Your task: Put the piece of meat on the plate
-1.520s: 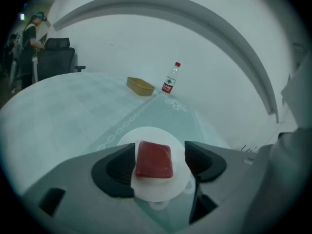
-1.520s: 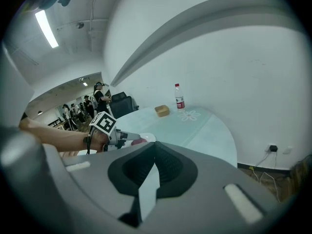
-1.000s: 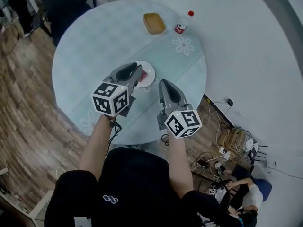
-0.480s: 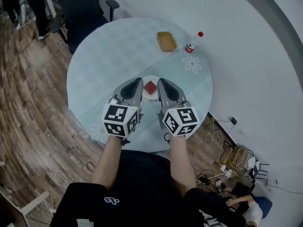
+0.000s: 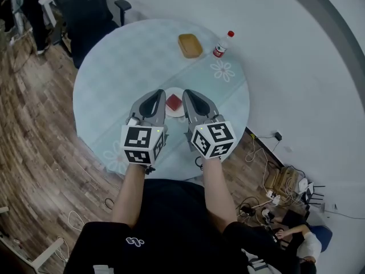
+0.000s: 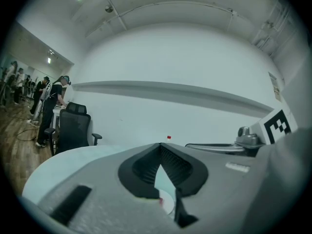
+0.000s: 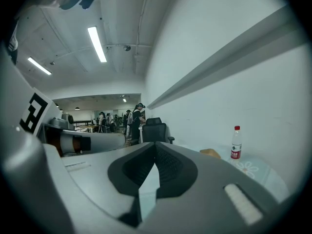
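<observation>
- Withdrawn since a second before: left gripper (image 5: 157, 97), then over the plate, now beside it; jaws closed together, nothing held.
- Right gripper (image 5: 189, 97): jaws likewise together, empty.
- Square red piece of meat (image 5: 174, 102): lay flat on small round white plate (image 5: 178, 112), between the two sets of tips, about equally near each; no marked long axis.
- Judgement: placement appeared done.

meat (image 5: 174, 102): red | plate (image 5: 175, 114): white | table (image 5: 125, 61): pale blue, flower print
</observation>
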Tool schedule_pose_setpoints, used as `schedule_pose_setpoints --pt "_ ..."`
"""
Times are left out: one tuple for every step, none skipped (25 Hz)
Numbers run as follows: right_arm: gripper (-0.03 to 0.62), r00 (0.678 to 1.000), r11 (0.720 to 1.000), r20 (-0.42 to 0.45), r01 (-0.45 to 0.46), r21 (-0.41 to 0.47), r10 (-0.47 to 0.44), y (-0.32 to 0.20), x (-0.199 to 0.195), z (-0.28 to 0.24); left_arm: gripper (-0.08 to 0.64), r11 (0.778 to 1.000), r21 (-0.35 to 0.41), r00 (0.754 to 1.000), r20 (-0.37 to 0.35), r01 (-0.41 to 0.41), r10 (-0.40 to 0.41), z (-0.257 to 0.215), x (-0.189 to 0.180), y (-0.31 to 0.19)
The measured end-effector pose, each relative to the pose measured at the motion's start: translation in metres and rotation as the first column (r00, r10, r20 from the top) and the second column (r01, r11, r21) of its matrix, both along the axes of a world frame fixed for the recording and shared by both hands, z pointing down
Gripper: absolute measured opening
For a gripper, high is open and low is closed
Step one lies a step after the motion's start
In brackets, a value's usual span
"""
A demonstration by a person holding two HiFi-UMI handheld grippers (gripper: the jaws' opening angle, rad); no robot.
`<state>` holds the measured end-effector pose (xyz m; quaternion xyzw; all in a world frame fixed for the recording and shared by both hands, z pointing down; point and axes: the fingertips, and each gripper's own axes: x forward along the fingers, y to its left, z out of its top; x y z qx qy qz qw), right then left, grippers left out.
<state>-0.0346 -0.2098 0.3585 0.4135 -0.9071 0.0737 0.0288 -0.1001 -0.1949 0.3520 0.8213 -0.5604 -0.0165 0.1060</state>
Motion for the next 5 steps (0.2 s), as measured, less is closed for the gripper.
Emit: schedule_pose_setpoints --pt "0.009 1.000 1.000 0.004 -0.002 -0.006 0.002 -0.0007 0.0005 0.0010 -0.005 1.000 -0.007 1.000 0.003 -0.003 0.003 0.0022 0.0011 -0.0003" --pt "0.009 1.000 1.000 0.006 0.000 -0.009 0.000 -0.0010 -0.0001 0.0011 -0.006 1.000 -0.016 1.000 0.006 -0.004 0.004 0.0047 0.0018 -0.0006" --pt "0.009 1.000 1.000 0.007 0.005 -0.008 -0.005 -0.0011 -0.0016 0.0008 -0.005 1.000 -0.024 1.000 0.009 -0.003 0.003 0.0072 0.0021 -0.0009" --pt "0.009 1.000 1.000 0.006 0.011 -0.007 -0.011 -0.0011 -0.0034 0.0003 -0.006 0.999 -0.032 1.000 0.012 -0.002 0.002 0.0095 0.0022 -0.0012" --pt "0.009 1.000 1.000 0.005 0.017 -0.005 -0.017 -0.0012 -0.0053 -0.0002 -0.005 0.999 -0.039 1.000 0.015 0.000 0.001 0.0118 0.0024 -0.0015"
